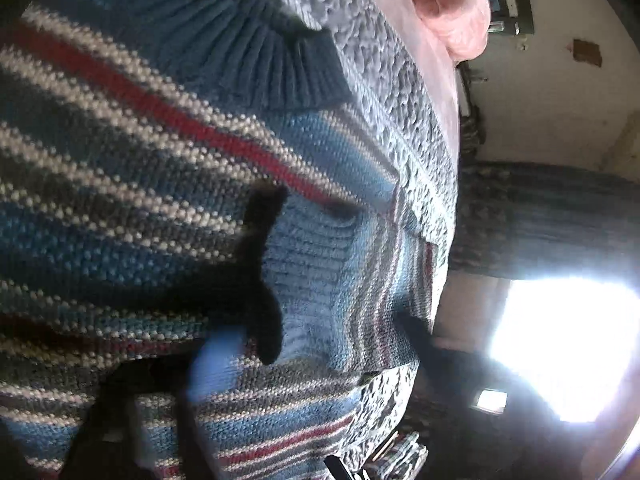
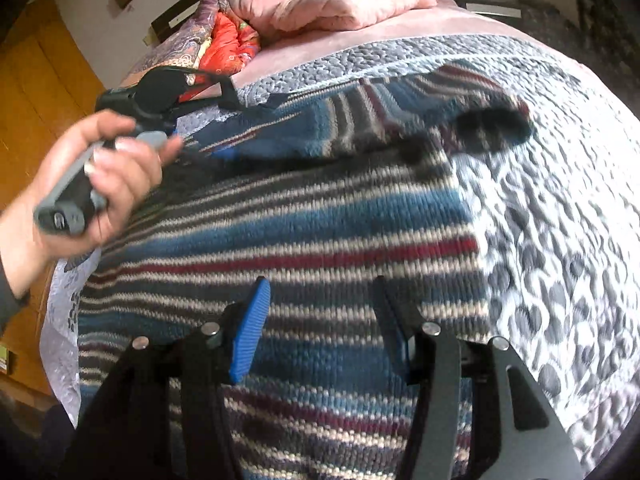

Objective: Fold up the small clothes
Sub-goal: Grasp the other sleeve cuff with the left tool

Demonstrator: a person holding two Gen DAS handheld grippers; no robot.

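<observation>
While the blue, white and red striped knitted sweater (image 2: 280, 248) lies spread on the grey pebble-textured bedspread (image 2: 560, 240), filling the centre of the right wrist frame, your right gripper (image 2: 320, 332) hovers over its body at lower centre, blue-padded jaws wide apart and empty. At upper left your hand (image 2: 100, 176) holds the left gripper (image 2: 228, 96) near a sleeve that already lies across the chest; whether it is pinching cloth cannot be told. In the left wrist view its fingers are blurred. Judged so, folding has only begun: the body fold remains. A pink pillow (image 2: 332, 0) sits at top.
</observation>
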